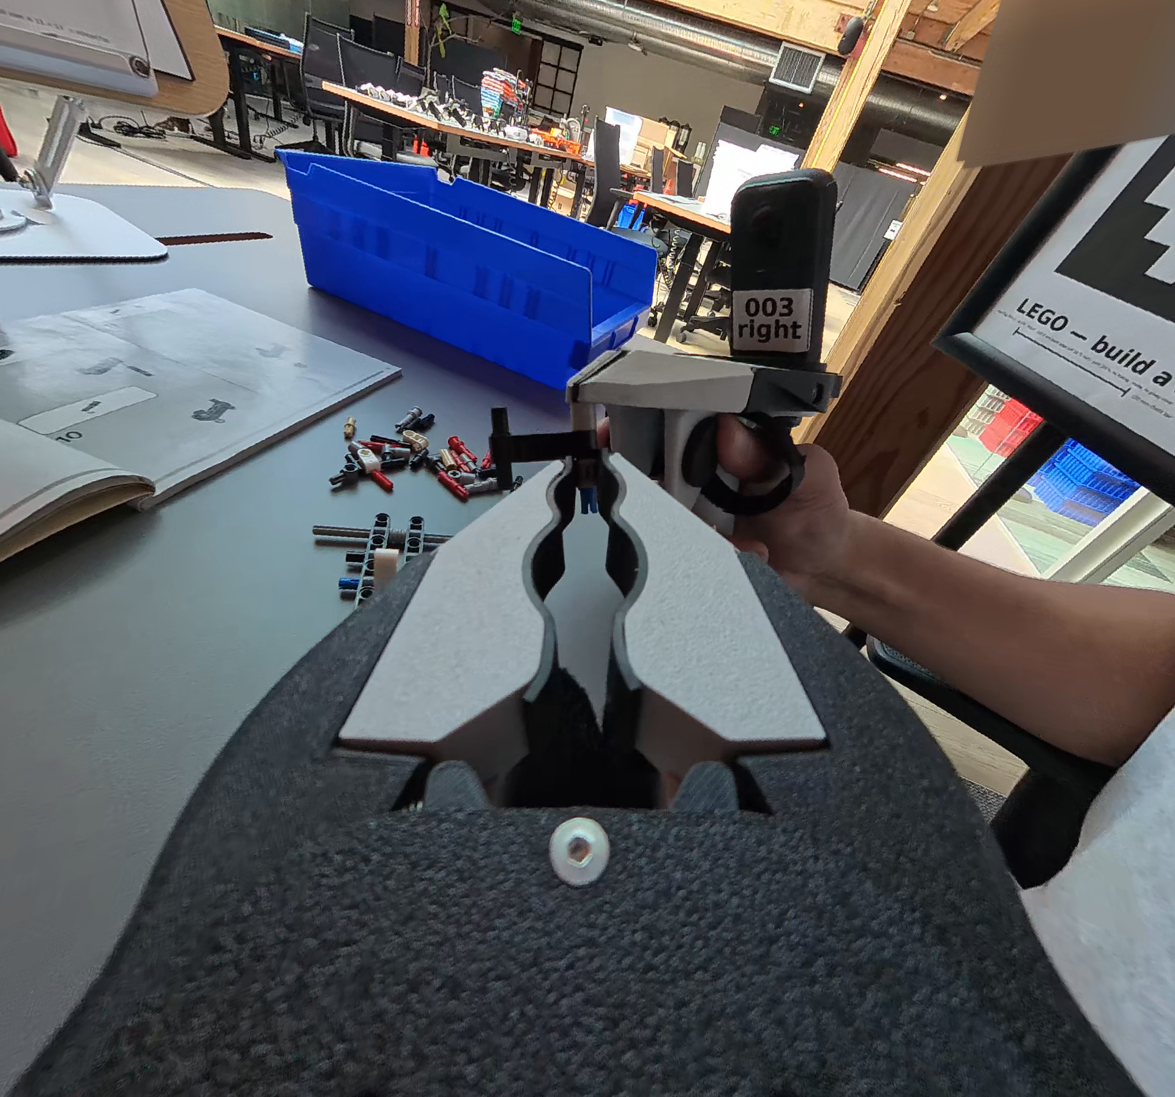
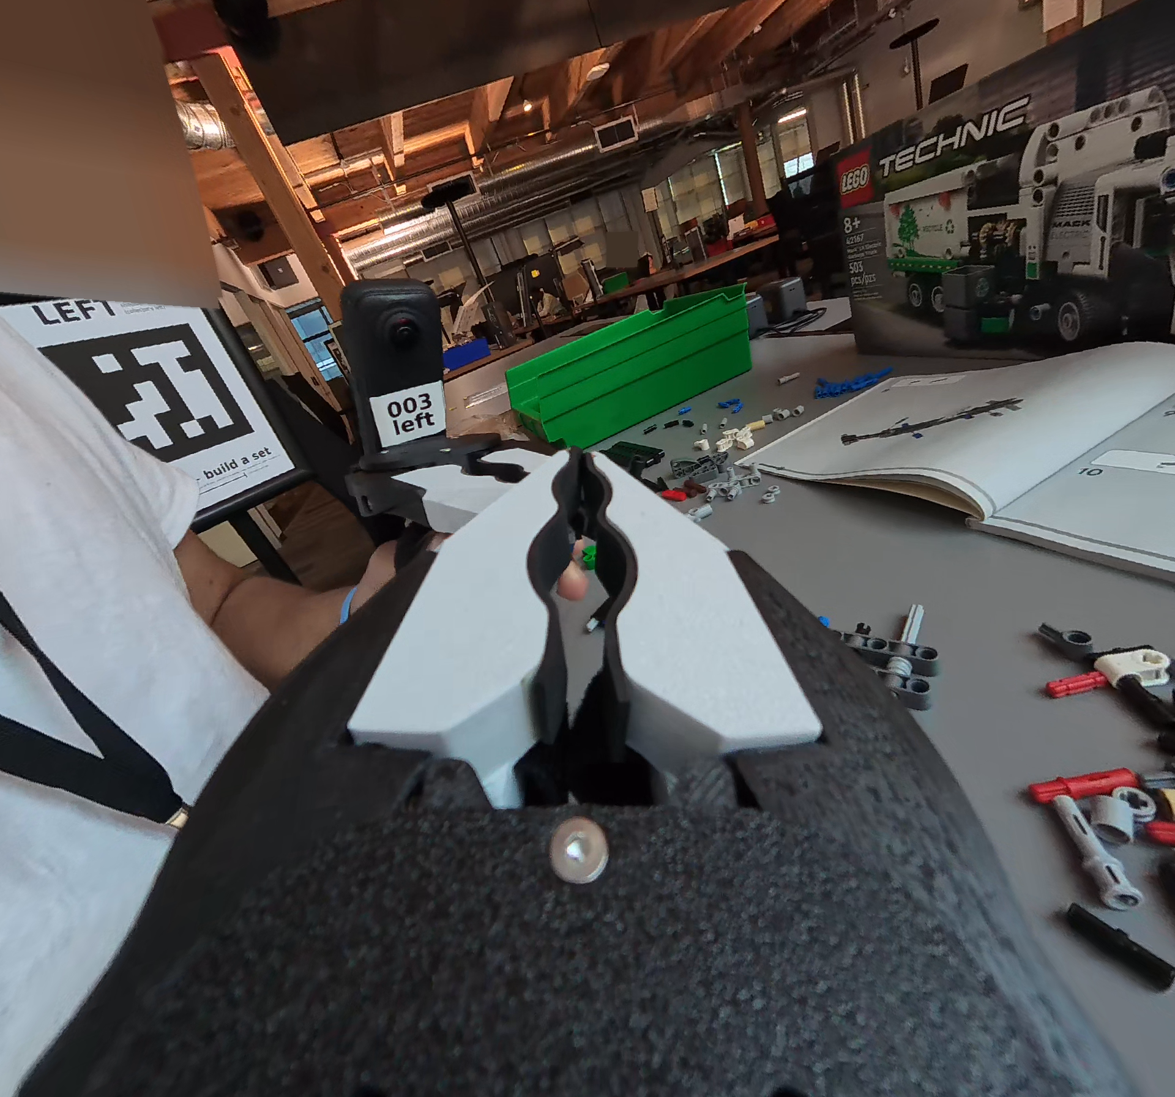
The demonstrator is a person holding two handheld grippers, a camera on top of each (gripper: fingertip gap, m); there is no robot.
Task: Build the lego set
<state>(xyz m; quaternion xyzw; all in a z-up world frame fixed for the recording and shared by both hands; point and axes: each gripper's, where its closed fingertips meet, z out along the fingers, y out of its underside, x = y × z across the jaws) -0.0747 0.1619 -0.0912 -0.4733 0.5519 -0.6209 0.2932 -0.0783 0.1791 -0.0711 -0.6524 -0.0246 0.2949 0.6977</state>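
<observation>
My left gripper (image 1: 586, 474) is shut on a small blue pin (image 1: 588, 499) with a black stub above it. My right gripper (image 1: 588, 440) reaches in from the right, just above and touching distance from the left tips. It is shut on a black beam (image 1: 537, 447) that sticks out to the left, with a short black axle piece (image 1: 499, 450) at its far end. In the right wrist view the right gripper (image 2: 582, 462) is shut, the beam edge-on between the fingertips. The left gripper's camera (image 2: 394, 354) stands just behind to the left.
On the grey table (image 1: 191, 653) lie a pile of loose pins (image 1: 413, 456), a grey beam-and-axle subassembly (image 1: 388, 548), an open instruction booklet (image 1: 159, 380) and a blue bin (image 1: 458, 265). The right wrist view shows a green bin (image 2: 629, 361), the set's box (image 2: 1017, 227) and more parts (image 2: 718, 469). My left and right fingertips are right by each other.
</observation>
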